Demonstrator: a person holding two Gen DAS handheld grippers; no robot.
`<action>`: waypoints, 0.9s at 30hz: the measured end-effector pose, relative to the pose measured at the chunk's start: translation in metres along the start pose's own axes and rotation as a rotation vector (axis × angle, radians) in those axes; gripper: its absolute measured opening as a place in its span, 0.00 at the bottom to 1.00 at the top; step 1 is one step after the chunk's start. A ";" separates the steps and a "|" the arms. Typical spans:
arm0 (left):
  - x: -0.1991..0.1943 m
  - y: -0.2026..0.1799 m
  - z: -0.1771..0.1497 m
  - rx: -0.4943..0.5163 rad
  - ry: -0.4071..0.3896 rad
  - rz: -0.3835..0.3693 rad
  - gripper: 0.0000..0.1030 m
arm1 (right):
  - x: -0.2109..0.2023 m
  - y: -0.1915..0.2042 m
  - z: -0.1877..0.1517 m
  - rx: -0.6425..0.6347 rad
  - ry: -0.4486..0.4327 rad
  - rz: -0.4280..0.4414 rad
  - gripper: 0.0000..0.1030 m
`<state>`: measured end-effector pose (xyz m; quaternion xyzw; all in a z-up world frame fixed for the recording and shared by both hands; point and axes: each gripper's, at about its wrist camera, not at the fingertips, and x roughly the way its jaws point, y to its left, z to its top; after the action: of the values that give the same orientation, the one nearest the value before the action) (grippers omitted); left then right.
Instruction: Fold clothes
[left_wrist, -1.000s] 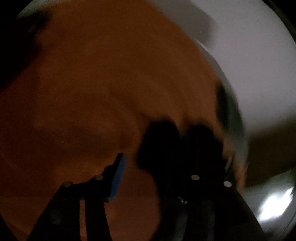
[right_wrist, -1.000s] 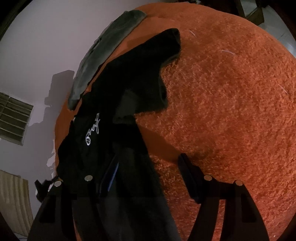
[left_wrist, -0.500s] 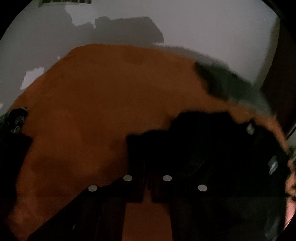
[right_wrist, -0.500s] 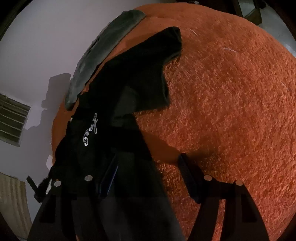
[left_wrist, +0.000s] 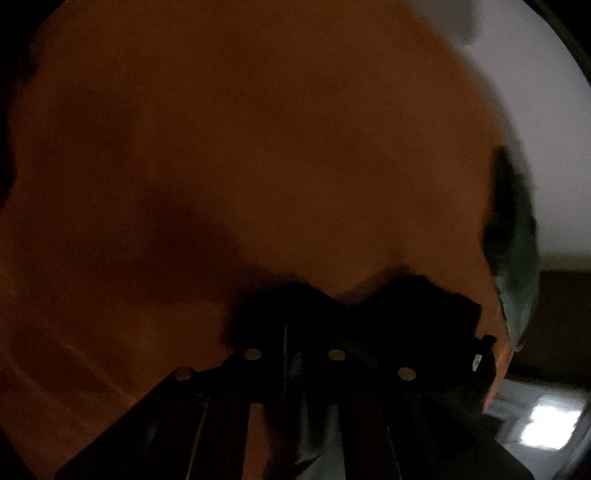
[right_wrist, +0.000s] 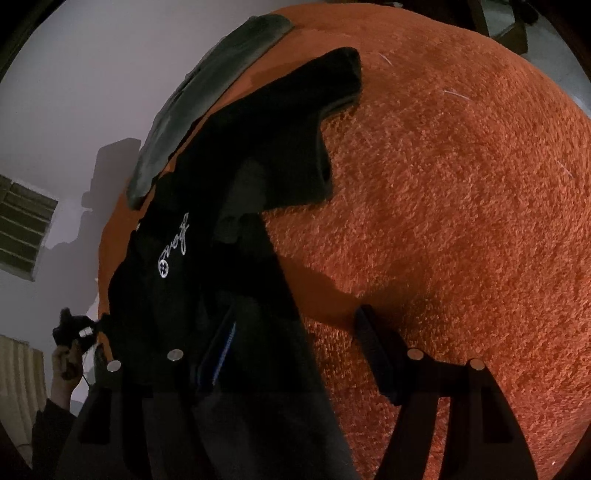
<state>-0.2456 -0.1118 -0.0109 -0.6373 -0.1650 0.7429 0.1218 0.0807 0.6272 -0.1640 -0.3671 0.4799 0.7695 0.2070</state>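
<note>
Black garment (left_wrist: 413, 299): left wrist view, dim; left gripper (left_wrist: 291, 354) pinched nearly shut, dark cloth bunched at its tips on the orange carpet (left_wrist: 258, 147). Risk: thin pinch slips under a pull.

Right wrist view: garment sprawls over carpet; right gripper (right_wrist: 295, 354) wide, straddling its edge, gripping nothing. Risk: fold bunches. Containers: none visible.

Left wrist view close and steep over the orange carpet (left_wrist: 258, 147), dim and blurred, right wrist view angled down along it, both sharing the black garment (right_wrist: 236, 206) and grey cloth (right_wrist: 207, 96)
</note>
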 end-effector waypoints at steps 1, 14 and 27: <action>-0.007 -0.006 -0.005 0.057 -0.051 0.008 0.07 | -0.001 -0.001 -0.001 -0.002 0.001 0.002 0.65; 0.009 -0.030 -0.047 0.493 -0.007 0.247 0.69 | -0.024 -0.004 -0.024 -0.050 0.059 -0.010 0.65; -0.054 0.069 -0.191 0.169 0.264 -0.207 0.69 | -0.097 -0.045 -0.156 -0.102 0.398 -0.038 0.65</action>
<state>-0.0464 -0.1791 -0.0148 -0.6963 -0.1495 0.6474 0.2713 0.2308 0.5122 -0.1582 -0.5309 0.4646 0.7011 0.1038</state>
